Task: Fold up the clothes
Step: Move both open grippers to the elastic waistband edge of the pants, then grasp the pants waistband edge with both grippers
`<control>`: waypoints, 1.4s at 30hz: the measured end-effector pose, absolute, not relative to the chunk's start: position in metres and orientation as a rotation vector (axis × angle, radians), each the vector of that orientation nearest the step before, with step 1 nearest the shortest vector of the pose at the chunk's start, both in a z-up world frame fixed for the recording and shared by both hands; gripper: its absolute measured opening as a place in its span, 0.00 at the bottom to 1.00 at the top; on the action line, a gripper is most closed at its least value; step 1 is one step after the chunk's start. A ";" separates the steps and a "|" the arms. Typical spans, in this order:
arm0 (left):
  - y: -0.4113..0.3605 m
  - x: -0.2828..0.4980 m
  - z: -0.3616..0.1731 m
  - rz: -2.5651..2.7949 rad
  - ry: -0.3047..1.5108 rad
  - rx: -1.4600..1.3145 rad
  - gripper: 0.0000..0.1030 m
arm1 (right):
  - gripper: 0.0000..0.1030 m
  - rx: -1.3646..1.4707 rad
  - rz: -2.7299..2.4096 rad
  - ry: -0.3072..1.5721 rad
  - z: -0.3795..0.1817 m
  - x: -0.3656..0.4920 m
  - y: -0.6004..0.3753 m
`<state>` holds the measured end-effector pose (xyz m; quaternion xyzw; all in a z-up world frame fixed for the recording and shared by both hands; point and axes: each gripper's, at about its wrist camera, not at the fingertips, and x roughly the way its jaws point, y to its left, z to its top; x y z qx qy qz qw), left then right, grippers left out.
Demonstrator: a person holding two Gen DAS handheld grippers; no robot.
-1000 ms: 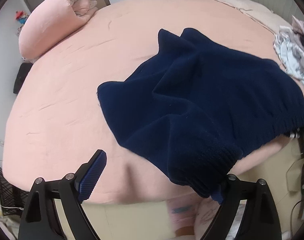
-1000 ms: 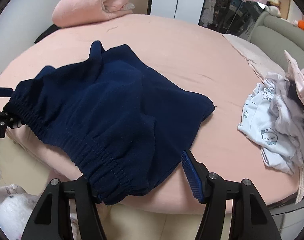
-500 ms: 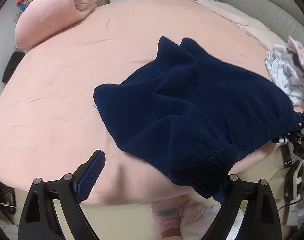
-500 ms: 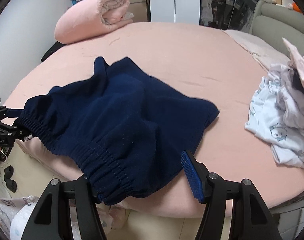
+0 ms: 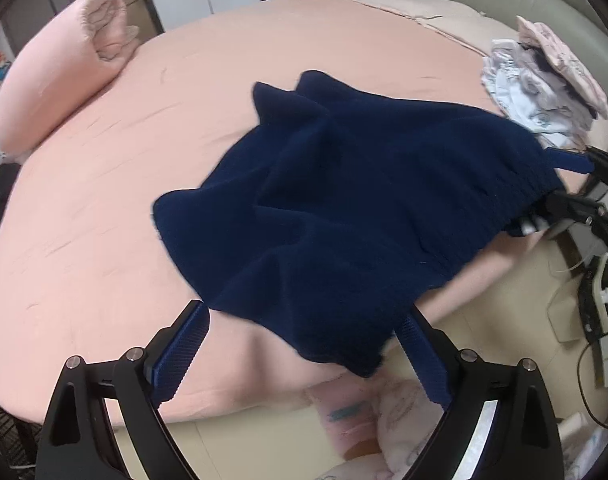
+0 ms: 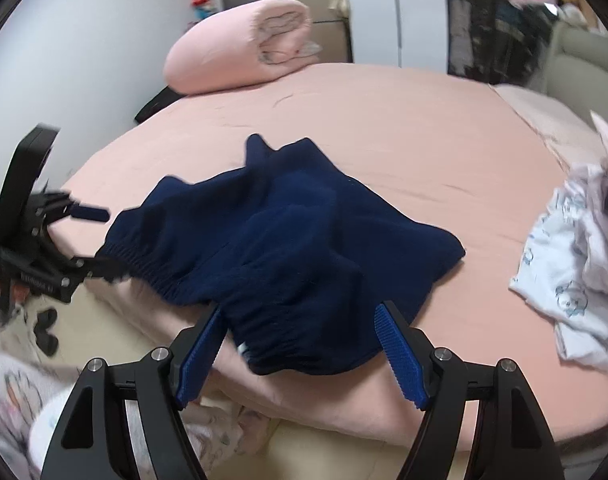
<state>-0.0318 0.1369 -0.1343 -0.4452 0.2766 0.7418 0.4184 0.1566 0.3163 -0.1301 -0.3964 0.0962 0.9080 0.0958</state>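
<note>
Both claws stand with their jaws apart at the near edge of the bed (image 5: 84, 208). The left claw (image 5: 302, 354) and the right claw (image 6: 300, 350) each frame a corner of the navy garment (image 5: 344, 200), at its elastic waistband (image 6: 144, 268), and neither pad is pressing cloth that I can see. The garment lies rumpled on the pink sheet, waistband hanging slightly over the bed's edge toward me, legs bunched away. I keep to the waistband corners because, in my judgement, holding there lets me pull the cloth flat. A pile of pale clothes (image 6: 576, 264) waits well apart to my right.
</note>
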 end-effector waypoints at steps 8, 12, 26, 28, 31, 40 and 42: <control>0.105 -0.036 -0.085 1.888 0.407 -1.068 0.92 | 0.73 -1.030 2.729 0.463 -0.105 0.180 0.327; 0.095 -0.053 -0.073 1.964 0.341 -1.081 0.97 | 0.74 -0.998 2.671 0.537 -0.098 0.183 0.347; 0.123 -0.098 -0.046 2.073 0.198 -1.269 0.98 | 0.74 -1.010 2.536 0.790 -0.110 0.179 0.393; 0.134 -0.103 -0.038 2.101 0.201 -1.267 0.98 | 0.74 -1.018 2.518 0.803 -0.109 0.178 0.399; 0.150 -0.113 -0.033 2.153 0.209 -1.263 0.98 | 0.74 -1.037 2.480 0.817 -0.109 0.175 0.409; 0.140 -0.139 -0.093 1.998 -0.191 -1.450 0.98 | 0.74 -1.013 2.412 1.102 -0.133 0.170 0.438; 0.131 -0.145 -0.112 1.997 -0.223 -1.496 0.97 | 0.74 -1.017 2.386 1.148 -0.143 0.170 0.440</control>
